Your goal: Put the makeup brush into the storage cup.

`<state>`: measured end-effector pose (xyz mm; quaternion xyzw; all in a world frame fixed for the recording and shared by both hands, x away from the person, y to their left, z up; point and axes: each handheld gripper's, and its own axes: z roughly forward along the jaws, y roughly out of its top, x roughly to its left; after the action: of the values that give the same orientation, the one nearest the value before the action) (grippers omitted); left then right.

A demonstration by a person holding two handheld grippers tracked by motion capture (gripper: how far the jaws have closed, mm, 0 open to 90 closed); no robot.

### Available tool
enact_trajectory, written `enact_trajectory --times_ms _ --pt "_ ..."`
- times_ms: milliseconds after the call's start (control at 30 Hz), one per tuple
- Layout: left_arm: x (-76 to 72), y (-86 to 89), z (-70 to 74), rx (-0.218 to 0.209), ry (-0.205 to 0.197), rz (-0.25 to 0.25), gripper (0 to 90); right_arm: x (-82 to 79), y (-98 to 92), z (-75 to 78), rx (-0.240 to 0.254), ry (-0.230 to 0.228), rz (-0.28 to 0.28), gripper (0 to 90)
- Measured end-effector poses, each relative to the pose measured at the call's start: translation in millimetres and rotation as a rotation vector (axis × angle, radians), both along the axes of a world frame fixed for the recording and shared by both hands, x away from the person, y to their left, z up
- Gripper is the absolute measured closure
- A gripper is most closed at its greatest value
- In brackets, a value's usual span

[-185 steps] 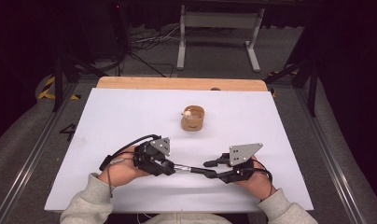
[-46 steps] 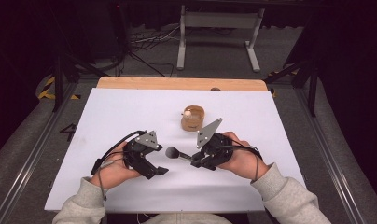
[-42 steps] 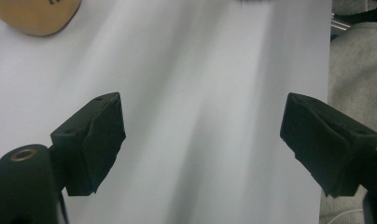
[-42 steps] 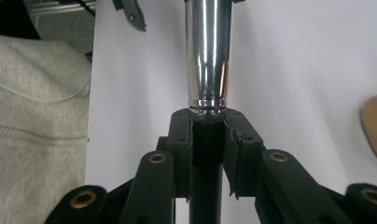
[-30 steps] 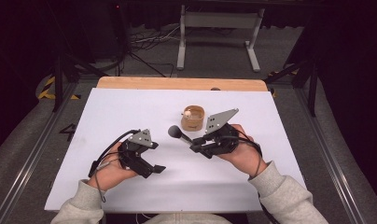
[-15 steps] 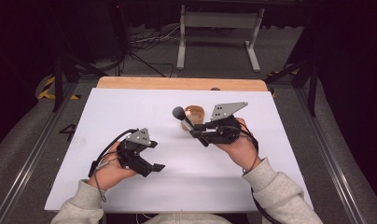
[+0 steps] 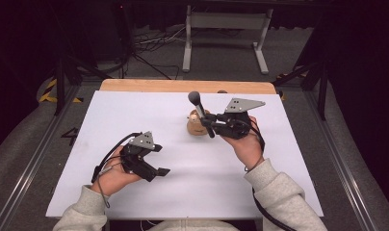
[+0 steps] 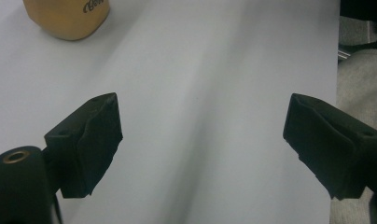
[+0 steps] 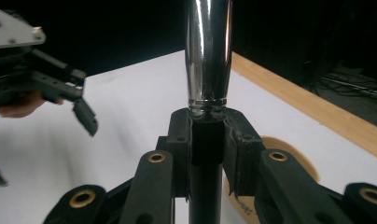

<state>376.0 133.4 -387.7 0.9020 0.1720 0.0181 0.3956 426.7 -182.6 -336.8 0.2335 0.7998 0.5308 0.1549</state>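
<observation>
White desk [image 7: 183, 192] spreads under my left gripper [image 7: 160, 171], which rests low at the left with its fingers [image 8: 88, 144] spread wide and nothing between them. Further right, my right gripper [image 7: 208, 126] has its fingers [image 9: 240, 151] clamped on the black handle of a makeup brush [image 7: 198, 107], bristle head up, held above the small tan wooden cup [image 7: 196, 126] near the desk's far middle. I judge I'm carrying the brush to the cup; next I must tip the handle down into its mouth, then let go.
</observation>
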Motion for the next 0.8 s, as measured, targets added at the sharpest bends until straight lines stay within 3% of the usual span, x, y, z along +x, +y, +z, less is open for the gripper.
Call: enact_trajectory --times_ms 67,200,500,800 --pt "0.7 0.6 -0.9 -0.009 -0.007 0.006 11.4 5.1 -2.2 -2.2 0.033 -0.003 -0.043 74.6" --pt "0.6 2.8 -1.1 -0.025 -0.013 0.022 11.2 10.4 -3.3 -4.7 0.075 -0.008 -0.071 74.6" --pt "-1.2 10.8 -5.0 -0.049 -0.026 0.06 11.2 20.5 -2.5 -11.1 0.11 -0.057 -0.128 74.6" --pt "-7.2 24.2 -9.3 -0.114 -0.037 0.122 10.6 30.1 1.4 -16.0 0.126 -0.111 -0.153 74.6"
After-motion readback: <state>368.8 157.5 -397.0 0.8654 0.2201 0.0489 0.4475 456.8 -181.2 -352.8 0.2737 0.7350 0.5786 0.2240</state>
